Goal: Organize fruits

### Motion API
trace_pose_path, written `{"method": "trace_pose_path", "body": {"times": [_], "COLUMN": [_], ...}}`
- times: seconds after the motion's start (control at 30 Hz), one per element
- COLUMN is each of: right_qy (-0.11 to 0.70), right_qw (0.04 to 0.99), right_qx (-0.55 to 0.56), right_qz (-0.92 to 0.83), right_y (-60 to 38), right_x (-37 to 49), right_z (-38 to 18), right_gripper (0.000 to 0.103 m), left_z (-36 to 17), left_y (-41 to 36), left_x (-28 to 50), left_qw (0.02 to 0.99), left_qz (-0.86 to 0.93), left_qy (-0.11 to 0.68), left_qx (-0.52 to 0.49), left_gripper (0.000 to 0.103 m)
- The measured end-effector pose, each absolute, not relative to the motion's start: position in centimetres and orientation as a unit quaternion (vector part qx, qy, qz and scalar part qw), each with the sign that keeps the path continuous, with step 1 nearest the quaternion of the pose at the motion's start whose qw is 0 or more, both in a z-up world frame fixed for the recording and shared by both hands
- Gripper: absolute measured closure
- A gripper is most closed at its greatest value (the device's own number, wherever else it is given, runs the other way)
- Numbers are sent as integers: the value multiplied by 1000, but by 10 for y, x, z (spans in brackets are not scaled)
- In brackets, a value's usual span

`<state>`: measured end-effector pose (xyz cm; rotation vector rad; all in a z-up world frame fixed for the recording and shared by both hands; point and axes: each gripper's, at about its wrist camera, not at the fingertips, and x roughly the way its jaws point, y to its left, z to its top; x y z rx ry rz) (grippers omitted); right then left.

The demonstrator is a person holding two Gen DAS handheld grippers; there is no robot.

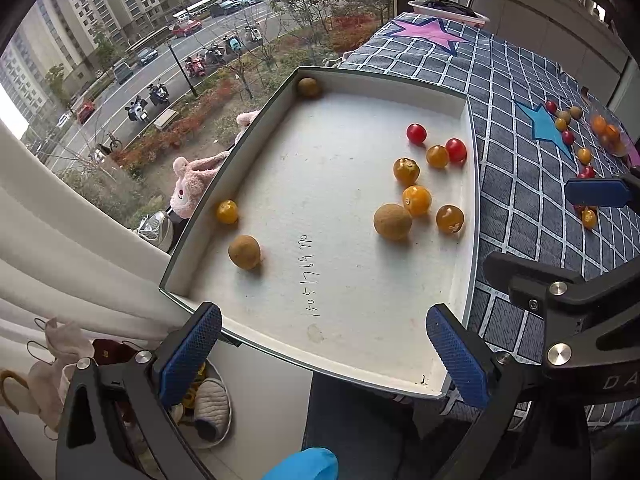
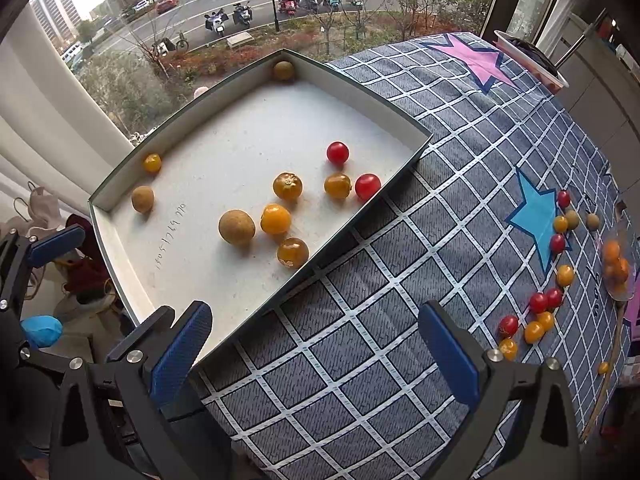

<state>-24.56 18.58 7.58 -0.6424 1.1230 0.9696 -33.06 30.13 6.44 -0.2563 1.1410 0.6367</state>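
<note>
While ten fruits [image 1: 417,200] sit scattered inside the shallow white box [image 1: 473,200], more cherry tomatoes [image 2: 538,302] lie well apart on the checked cloth [image 2: 400,340] near the blue star [image 2: 536,216]. Left gripper [image 1: 324,354] and right gripper [image 2: 316,348] both hover spread wide, holding nothing.

The left gripper [image 1: 324,354] has two flat fingers faced with blue, cross-hatched pads [image 1: 190,354] on black angular arms; round silver screws [image 1: 143,357] sit just behind the pads. The right gripper [image 2: 316,354] is built alike, blue pads [image 2: 450,354] on black arms with silver screws [image 2: 495,355]; seen from the left camera, its black body bears pale letters "DA" [image 1: 618,382].
</note>
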Motion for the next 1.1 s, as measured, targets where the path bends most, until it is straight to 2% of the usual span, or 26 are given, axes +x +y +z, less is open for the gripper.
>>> {"method": "trace_pose_path", "body": {"times": [1.1], "right_qy": [502], "right_qw": [688], "right_qx": [-293], "right_qz": [435], "right_y": [188], "right_x": [-249], "right_z": [75], "right_gripper": [0], "left_z": [64], "left_y": [298], "left_x": [-331], "left_qw": [789], "left_qz": [293], "left_qy": [528], "left_qx": [-109], "left_gripper": [0]}}
